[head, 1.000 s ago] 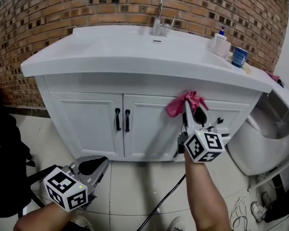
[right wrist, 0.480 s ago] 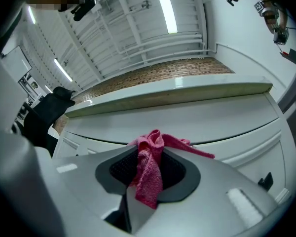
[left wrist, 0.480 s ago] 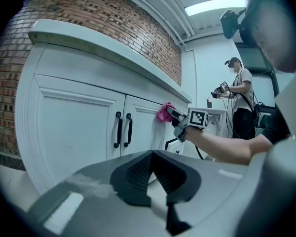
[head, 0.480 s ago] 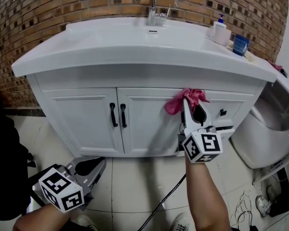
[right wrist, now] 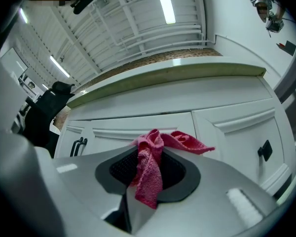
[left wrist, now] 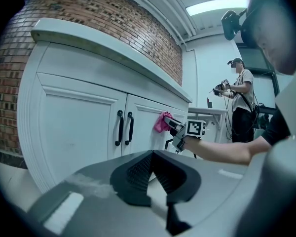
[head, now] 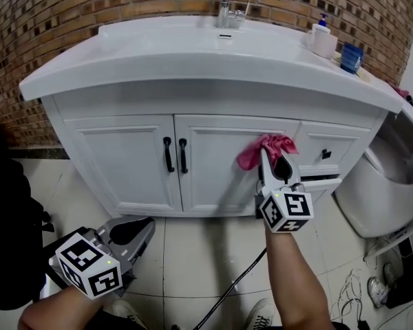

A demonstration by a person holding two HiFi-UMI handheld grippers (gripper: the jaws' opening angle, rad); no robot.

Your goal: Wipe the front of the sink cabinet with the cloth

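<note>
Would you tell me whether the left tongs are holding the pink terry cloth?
No, the pink terry cloth is clamped in the right tongs; the left tongs hold nothing.

Head view looks down on cabinet [head: 131, 163]; left gripper view sidelong; right v. close.

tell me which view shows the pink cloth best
The right gripper view: the pink cloth sits large and central, pinched in the right gripper. The head view shows it smaller, bunched at the cabinet door. The left gripper view shows only a distant pink patch.
</note>
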